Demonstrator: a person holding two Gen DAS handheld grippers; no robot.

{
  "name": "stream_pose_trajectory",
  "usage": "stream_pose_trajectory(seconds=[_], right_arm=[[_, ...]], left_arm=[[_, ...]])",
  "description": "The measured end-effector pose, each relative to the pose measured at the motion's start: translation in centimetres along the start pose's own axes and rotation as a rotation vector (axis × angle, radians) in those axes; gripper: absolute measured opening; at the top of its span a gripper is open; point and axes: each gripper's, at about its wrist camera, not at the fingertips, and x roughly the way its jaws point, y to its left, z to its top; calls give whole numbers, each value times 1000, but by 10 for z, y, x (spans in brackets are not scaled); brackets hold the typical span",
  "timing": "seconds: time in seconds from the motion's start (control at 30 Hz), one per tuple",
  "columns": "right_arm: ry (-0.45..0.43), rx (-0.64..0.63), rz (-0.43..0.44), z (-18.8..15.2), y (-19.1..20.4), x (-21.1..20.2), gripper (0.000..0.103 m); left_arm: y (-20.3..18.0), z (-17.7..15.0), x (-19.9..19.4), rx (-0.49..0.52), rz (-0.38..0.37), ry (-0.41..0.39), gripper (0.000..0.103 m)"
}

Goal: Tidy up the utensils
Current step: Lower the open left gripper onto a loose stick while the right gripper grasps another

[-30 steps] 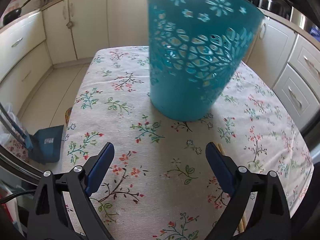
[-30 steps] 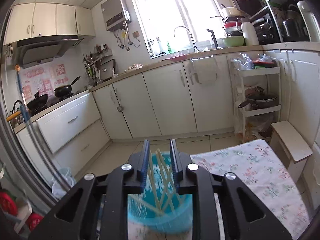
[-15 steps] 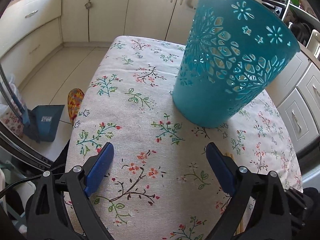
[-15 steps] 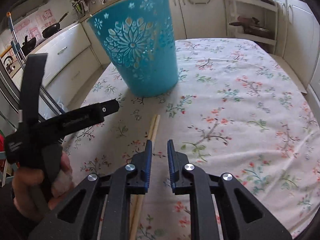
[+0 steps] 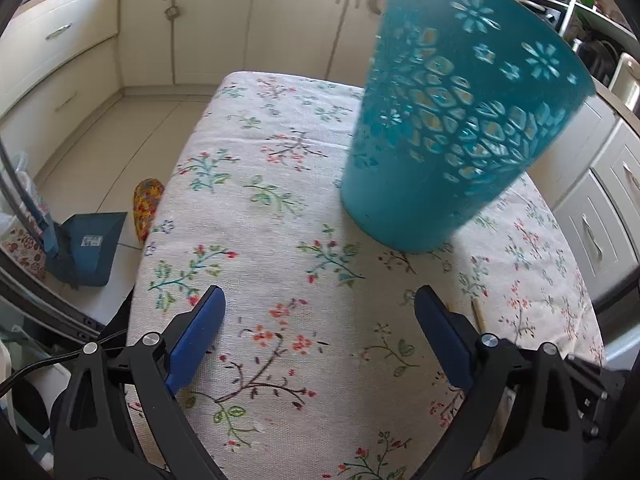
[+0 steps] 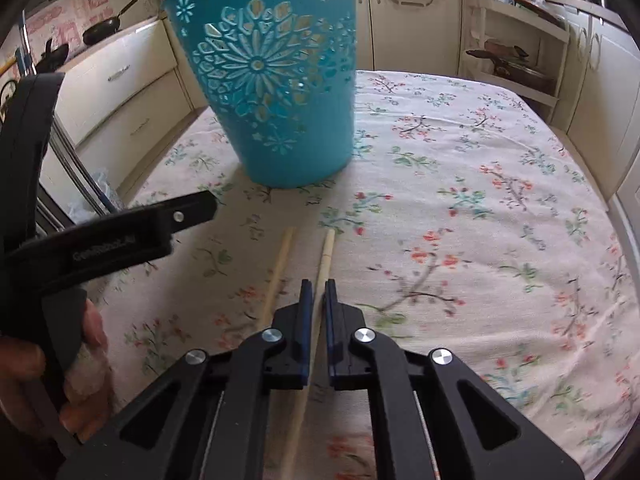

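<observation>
A teal cut-out basket (image 6: 276, 80) stands on the floral tablecloth (image 6: 460, 208); it also shows in the left wrist view (image 5: 448, 120). Two wooden chopsticks lie in front of it. One chopstick (image 6: 325, 260) runs between the jaws of my right gripper (image 6: 316, 290), which are nearly closed around it. The other chopstick (image 6: 280, 264) lies just to its left. My left gripper (image 5: 320, 304) is open and empty above the cloth, short of the basket; its body shows in the right wrist view (image 6: 120, 236). A chopstick tip (image 5: 478, 314) shows by its right finger.
Cream kitchen cabinets (image 5: 280, 20) surround the table. A blue dustpan (image 5: 84, 248) lies on the floor at the left. A white shelf rack (image 6: 516, 52) with pots stands behind the table. The table's left edge (image 5: 160, 216) is close to my left gripper.
My right gripper has come down low over the table from above the basket and has narrowed its jaws around one chopstick. The left gripper has shifted slightly and stays open.
</observation>
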Motion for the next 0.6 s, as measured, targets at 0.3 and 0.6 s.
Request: stream_pose_trajectory(seconds=[0.3,0.6], right_arm=[[-19,233,50,-13,-60,-15,6],[-15,283,101,-11,-67,-15,6]], left_arm=[[-59,-19,-6,271,-31,20,92],[-82,-26,7,307,39,64,49]])
